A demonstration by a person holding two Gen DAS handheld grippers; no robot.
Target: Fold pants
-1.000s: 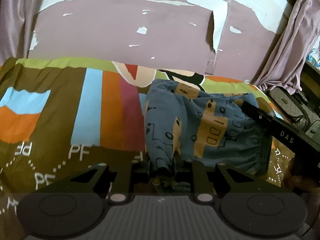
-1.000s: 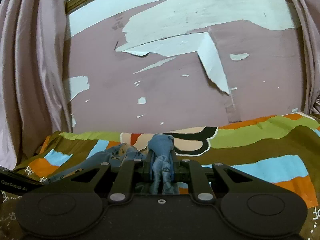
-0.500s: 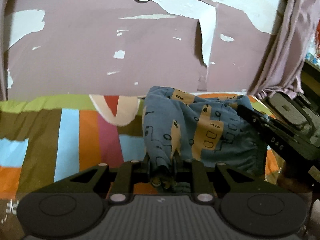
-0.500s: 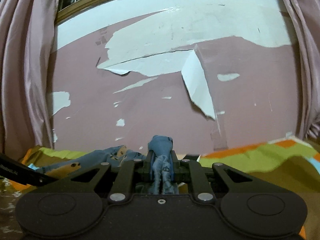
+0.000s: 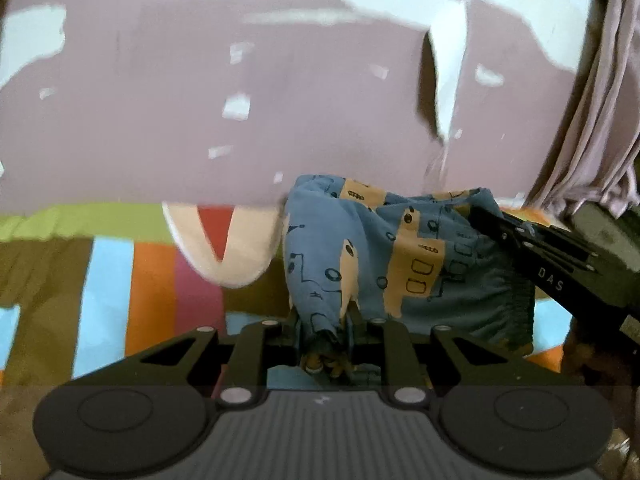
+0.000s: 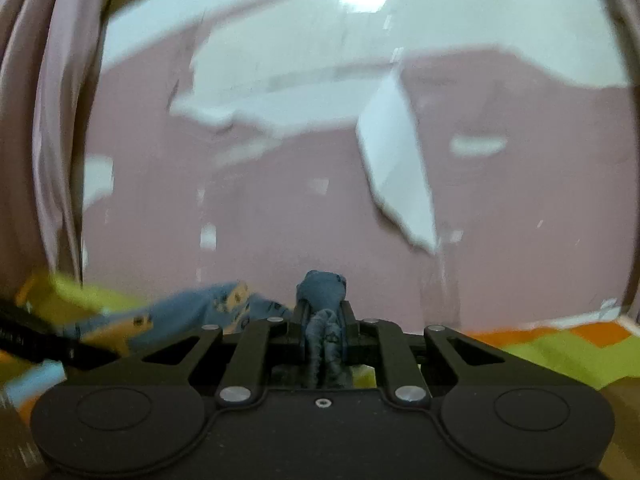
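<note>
The pants [image 5: 384, 256] are blue with tan and dark printed shapes. They hang lifted above the striped bedspread [image 5: 108, 276]. My left gripper [image 5: 324, 320] is shut on a bunched edge of the pants. My right gripper [image 6: 323, 316] is shut on another bunched edge of the pants [image 6: 320, 292], which stretch away to the left [image 6: 208, 308]. The right gripper's body shows in the left wrist view [image 5: 552, 276] at the right. The left gripper's finger shows in the right wrist view [image 6: 44, 340] at the lower left.
A mauve wall with peeling white patches [image 5: 240, 80] stands close behind the bed. A mauve curtain [image 5: 592, 120] hangs at the right in the left wrist view, another [image 6: 48, 120] at the left in the right wrist view. The bedspread also shows in the right wrist view [image 6: 560, 352].
Both grippers have risen with the pants held in them. The bedspread has dropped lower in both views and the wall fills more of them. Both views are now blurred by motion.
</note>
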